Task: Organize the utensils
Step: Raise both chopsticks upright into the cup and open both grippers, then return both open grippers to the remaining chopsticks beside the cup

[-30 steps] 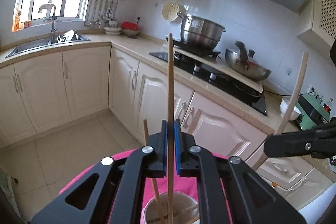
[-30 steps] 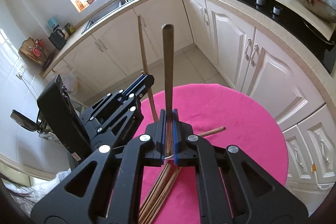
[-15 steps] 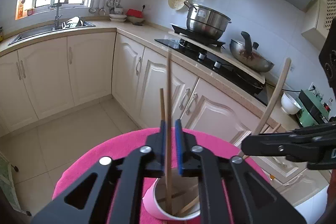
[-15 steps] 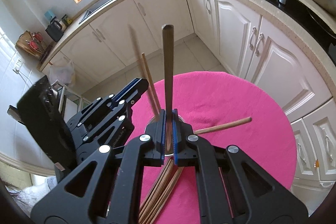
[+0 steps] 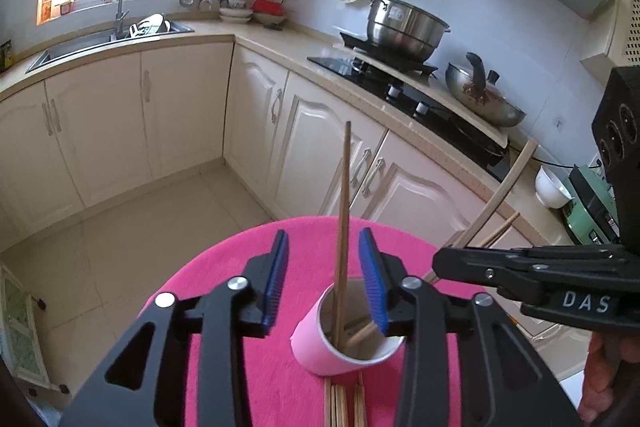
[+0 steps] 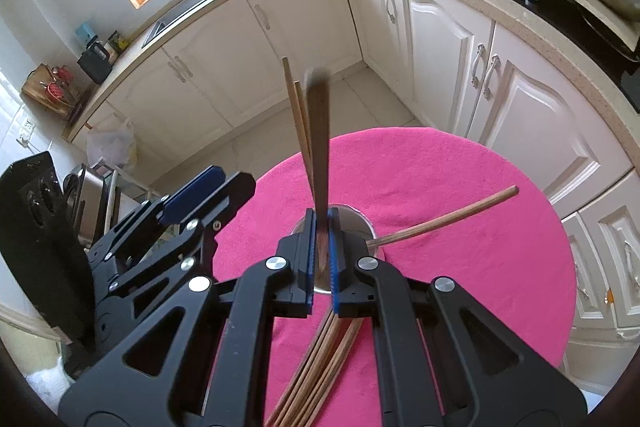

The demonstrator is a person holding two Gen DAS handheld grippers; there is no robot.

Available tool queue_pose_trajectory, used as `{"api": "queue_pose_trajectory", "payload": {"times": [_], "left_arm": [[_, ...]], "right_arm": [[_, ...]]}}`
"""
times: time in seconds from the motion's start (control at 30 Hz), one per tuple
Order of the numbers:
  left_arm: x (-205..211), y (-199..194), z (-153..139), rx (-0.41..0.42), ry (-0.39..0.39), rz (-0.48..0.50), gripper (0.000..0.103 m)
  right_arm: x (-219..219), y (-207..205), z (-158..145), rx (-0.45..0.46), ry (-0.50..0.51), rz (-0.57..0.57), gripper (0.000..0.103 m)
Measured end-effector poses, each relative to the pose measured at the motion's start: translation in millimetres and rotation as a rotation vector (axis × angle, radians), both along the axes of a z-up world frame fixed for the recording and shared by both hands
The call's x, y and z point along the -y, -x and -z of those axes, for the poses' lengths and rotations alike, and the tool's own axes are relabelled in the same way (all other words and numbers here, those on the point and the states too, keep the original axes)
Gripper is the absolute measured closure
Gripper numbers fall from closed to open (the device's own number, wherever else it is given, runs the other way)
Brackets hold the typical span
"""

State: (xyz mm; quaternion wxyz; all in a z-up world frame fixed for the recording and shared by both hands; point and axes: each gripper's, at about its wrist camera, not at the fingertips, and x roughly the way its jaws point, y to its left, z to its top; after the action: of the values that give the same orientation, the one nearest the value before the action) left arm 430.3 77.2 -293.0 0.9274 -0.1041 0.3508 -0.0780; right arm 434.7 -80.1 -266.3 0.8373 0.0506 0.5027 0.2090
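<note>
My left gripper has its blue-padded jaws standing apart; they have just been opening. A thin pale wooden chopstick rises between them, and neither pad touches it. Its lower end stands inside the pink-walled paper cup, which sits just ahead of the jaws and slightly to their right, on the bright pink round cloth. Another stick lies slanted across the inside of the cup. More wooden chopsticks lie flat on the cloth under the gripper, on my side of the cup.

My right gripper is clamped tight on a darker brown wooden chopstick, which stands nearly upright above the pads, its top end blurred. The cup's rim shows directly behind and beneath these jaws. Two paler chopsticks lean out of the cup just left of the held one, and one reddish-brown chopstick slants out low toward the right. A loose bundle of brown chopsticks lies on the cloth below the jaws, nearer to me.

Seen from the left wrist, the right gripper comes in from the right, close beside the cup, with the held stick angling up and away. A hand shows at the lower right edge.
</note>
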Motion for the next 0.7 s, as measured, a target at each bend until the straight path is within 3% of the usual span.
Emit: {"api": "queue_pose_trajectory", "payload": {"times": [0.2,0.3,0.33,0.37,0.7], "left_arm": [[-7,12,-2,-0.045,-0.002,0.013,0.055],[-9,19,-2,-0.058,-0.005,0.028,0.054],[-10,22,-1,-0.065,-0.005,0.033,0.054],[-11,25,-1,-0.072,-0.003,0.038,0.054],[-13,52,32,-0.185,-0.018,0.077,0.054]], "right_arm": [[-4,12,0,0.01,0.017,0.027,0.093],[0,19,-3,0.026,0.011,0.067,0.071],[3,22,-3,0.033,0.006,0.082,0.058],[4,25,-3,0.04,0.006,0.094,0.055],[32,66,1,0.092,0.05,0.206,0.055]]}}
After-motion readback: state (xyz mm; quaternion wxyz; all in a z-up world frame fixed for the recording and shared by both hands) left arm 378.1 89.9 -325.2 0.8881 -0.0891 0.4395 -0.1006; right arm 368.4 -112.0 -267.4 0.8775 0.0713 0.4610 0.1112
